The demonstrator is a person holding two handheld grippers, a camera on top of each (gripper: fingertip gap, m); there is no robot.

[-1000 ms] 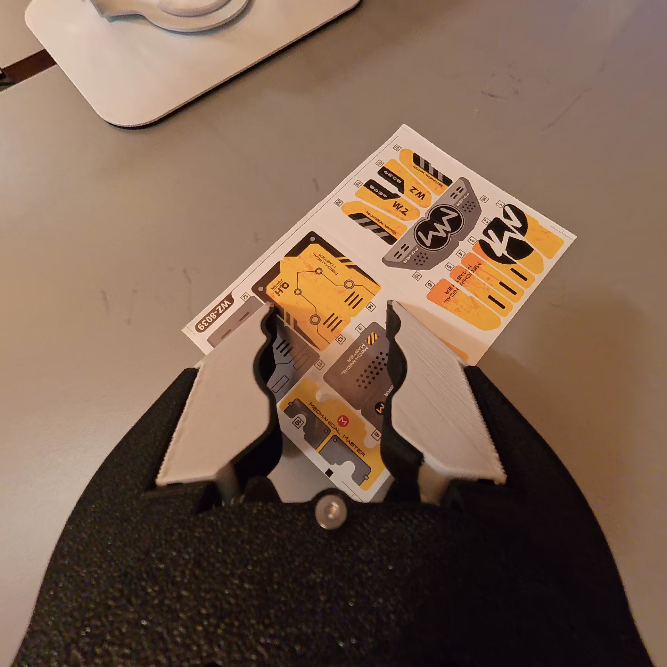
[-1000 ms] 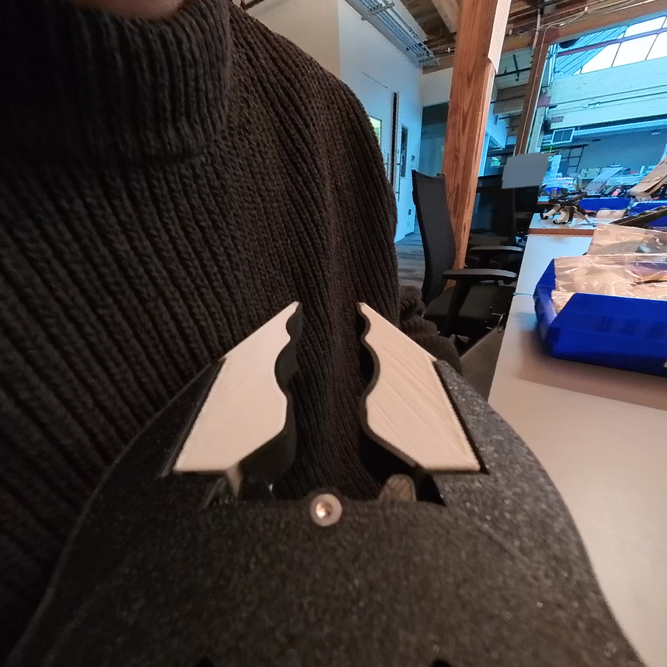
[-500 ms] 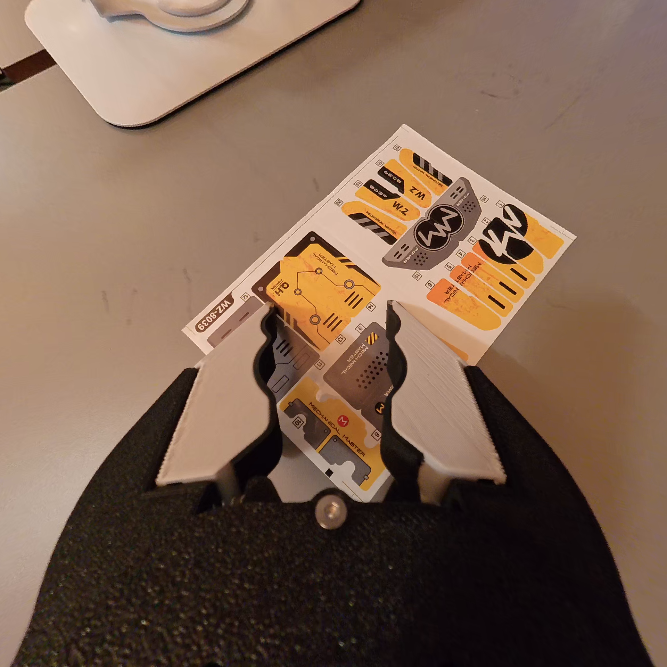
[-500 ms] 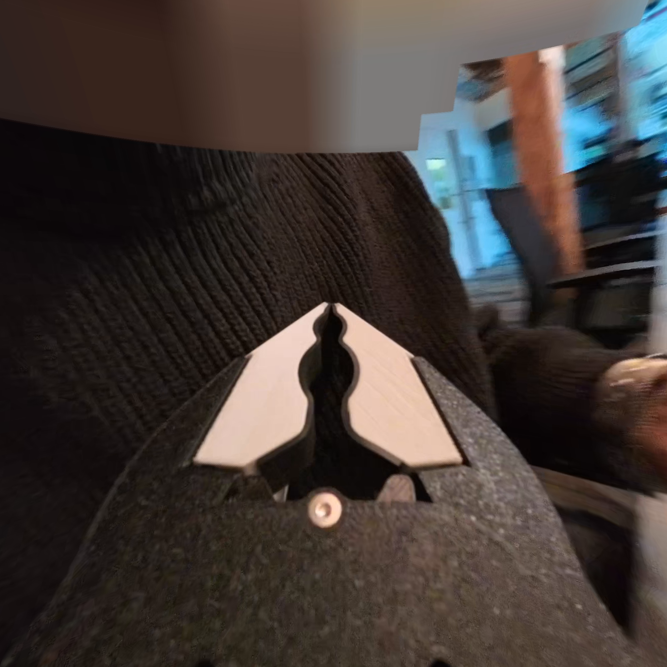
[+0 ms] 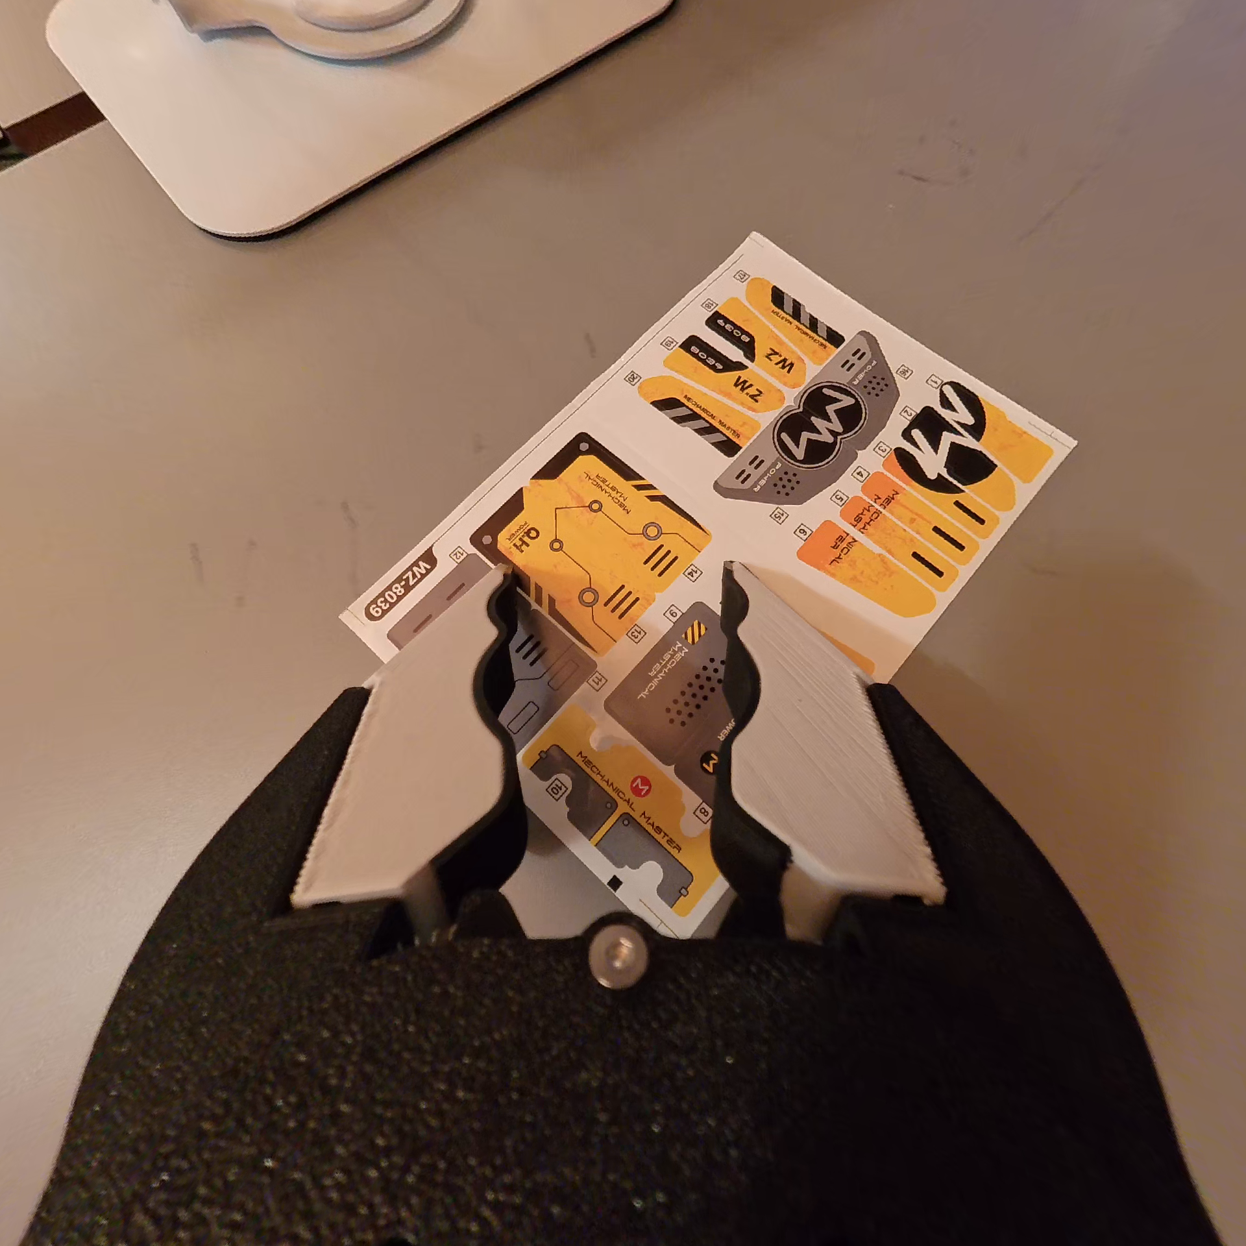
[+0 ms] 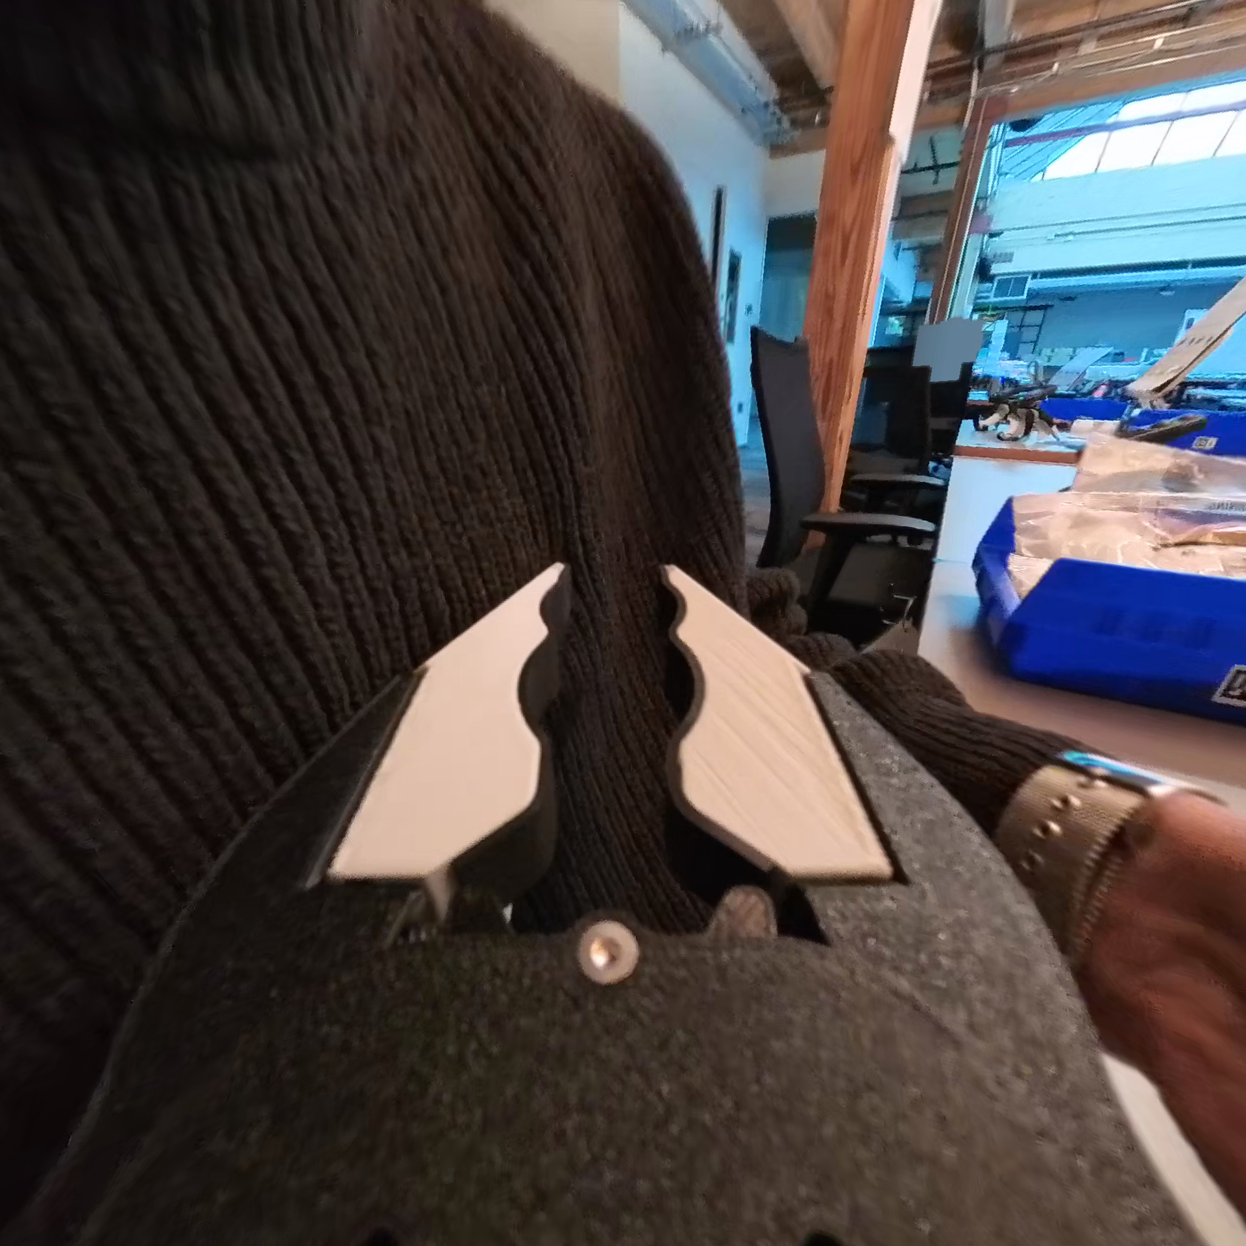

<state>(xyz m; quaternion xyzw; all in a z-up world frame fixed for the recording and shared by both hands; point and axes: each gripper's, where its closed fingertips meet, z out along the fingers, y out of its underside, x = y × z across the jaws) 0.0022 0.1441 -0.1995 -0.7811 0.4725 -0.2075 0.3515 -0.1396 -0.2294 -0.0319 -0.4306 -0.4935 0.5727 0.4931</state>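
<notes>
A white sticker sheet (image 5: 775, 472) with yellow, grey and black decals lies flat on the grey table (image 5: 270, 404). My left gripper (image 5: 617, 573) is open and hovers just above the near part of the sheet, its jaws spread over it and holding nothing. My right gripper (image 6: 615, 573) is open and empty, raised off the table and pointed at a person's black knitted sweater (image 6: 337, 404). A hand with a wrist strap (image 6: 1079, 829) is at the right of that view.
A flat white base plate (image 5: 303, 121) with a round white part on it lies at the far left of the table. In the right wrist view, blue bins (image 6: 1112, 620) with plastic bags stand on a table, with black chairs (image 6: 843, 485) and a wooden post (image 6: 849, 236) behind. Left tips to right tips: about 45 cm.
The right gripper shut half a second ago while swinging, and is now open again and turned back towards the sweater. The left gripper and the sticker sheet have not moved.
</notes>
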